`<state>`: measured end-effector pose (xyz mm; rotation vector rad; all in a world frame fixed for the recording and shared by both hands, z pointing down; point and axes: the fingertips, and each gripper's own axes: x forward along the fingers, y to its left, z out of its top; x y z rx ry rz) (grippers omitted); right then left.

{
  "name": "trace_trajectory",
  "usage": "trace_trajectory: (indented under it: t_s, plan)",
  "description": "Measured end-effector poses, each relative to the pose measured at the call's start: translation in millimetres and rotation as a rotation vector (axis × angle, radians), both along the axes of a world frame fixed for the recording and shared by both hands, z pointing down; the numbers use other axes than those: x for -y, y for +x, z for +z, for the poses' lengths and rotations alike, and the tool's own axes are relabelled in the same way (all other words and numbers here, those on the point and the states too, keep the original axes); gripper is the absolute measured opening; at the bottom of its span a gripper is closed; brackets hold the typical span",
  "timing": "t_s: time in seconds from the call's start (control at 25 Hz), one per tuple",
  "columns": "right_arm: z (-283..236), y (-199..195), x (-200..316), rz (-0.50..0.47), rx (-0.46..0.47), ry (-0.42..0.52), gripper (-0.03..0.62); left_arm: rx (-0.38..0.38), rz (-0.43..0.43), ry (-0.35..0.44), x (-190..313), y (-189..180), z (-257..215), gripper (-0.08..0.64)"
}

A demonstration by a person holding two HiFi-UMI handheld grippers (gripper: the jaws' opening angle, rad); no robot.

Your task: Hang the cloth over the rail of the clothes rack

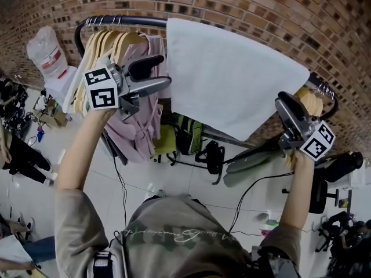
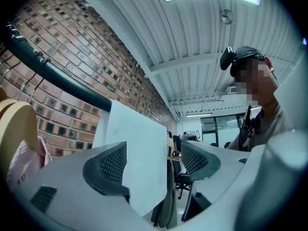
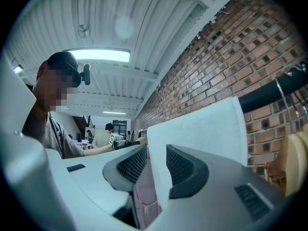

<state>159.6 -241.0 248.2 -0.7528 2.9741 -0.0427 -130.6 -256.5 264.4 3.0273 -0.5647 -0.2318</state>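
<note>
Basically done: the cloth (image 1: 232,80) is draped over the rail (image 1: 145,21) at 12 o'clock, nothing is gripped by the wide-spread left claw (image 1: 162,70) (9 o'clock) or slightly parted right claw (image 1: 285,104) (3 o'clock), so only backing off is left.

The cloth (image 1: 232,80) is white, matt fabric, smooth and uncreased; the rail (image 1: 124,21) is dark metal with a dull sheen. The hangers (image 1: 110,42) are pale wood, the wall (image 1: 261,10) rough brick, and the left tongs (image 2: 154,153) matt grey plastic with dimpled dark pads (image 2: 108,165).

White cloth (image 1: 232,68), spread flat, draped over the dark rail (image 1: 124,21), lower corner hanging
</note>
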Motion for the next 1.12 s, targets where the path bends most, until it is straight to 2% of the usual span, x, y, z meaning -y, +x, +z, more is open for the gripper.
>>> trace_trajectory:
  t_s: [0.28,0.4,0.52,0.56,0.64,0.8,0.92,1.04,1.12]
  plan:
    - [13.2,2.5,-3.7,0.018,0.000,-0.022,0.126,0.067,0.032,0.003,-0.7,10.6,13.3,0.367]
    - [18.9,2.9,-6.1,0.022,-0.004,-0.033,0.126,0.066,0.040,-0.013,0.6,13.1,20.0,0.354]
    - [19.3,2.7,-8.4,0.025,0.004,-0.031,0.126,0.035,0.053,-0.029,0.6,14.2,20.8,0.253]
    - [18.8,2.2,-9.3,0.028,0.013,-0.027,0.126,0.021,0.067,-0.035,-1.2,15.5,20.7,0.200]
    - [19.2,-0.2,-12.9,0.033,0.031,-0.024,0.126,0.001,0.107,-0.051,-8.1,19.2,22.7,0.018]
    - [20.3,-15.9,-19.1,0.015,0.057,-0.015,0.126,-0.005,0.176,-0.068,-19.7,22.0,21.9,0.008]
    - [30.5,-36.1,-27.8,-0.025,0.092,-0.054,0.126,-0.014,0.208,-0.055,-28.7,21.6,18.9,0.008]
    - [42.0,-53.0,-42.3,-0.044,0.099,-0.080,0.126,0.031,0.206,-0.016,-40.2,24.9,25.0,0.008]
    - [46.8,-58.9,-52.5,-0.051,0.077,-0.069,0.126,0.049,0.204,-0.021,-47.8,30.3,32.7,0.008]
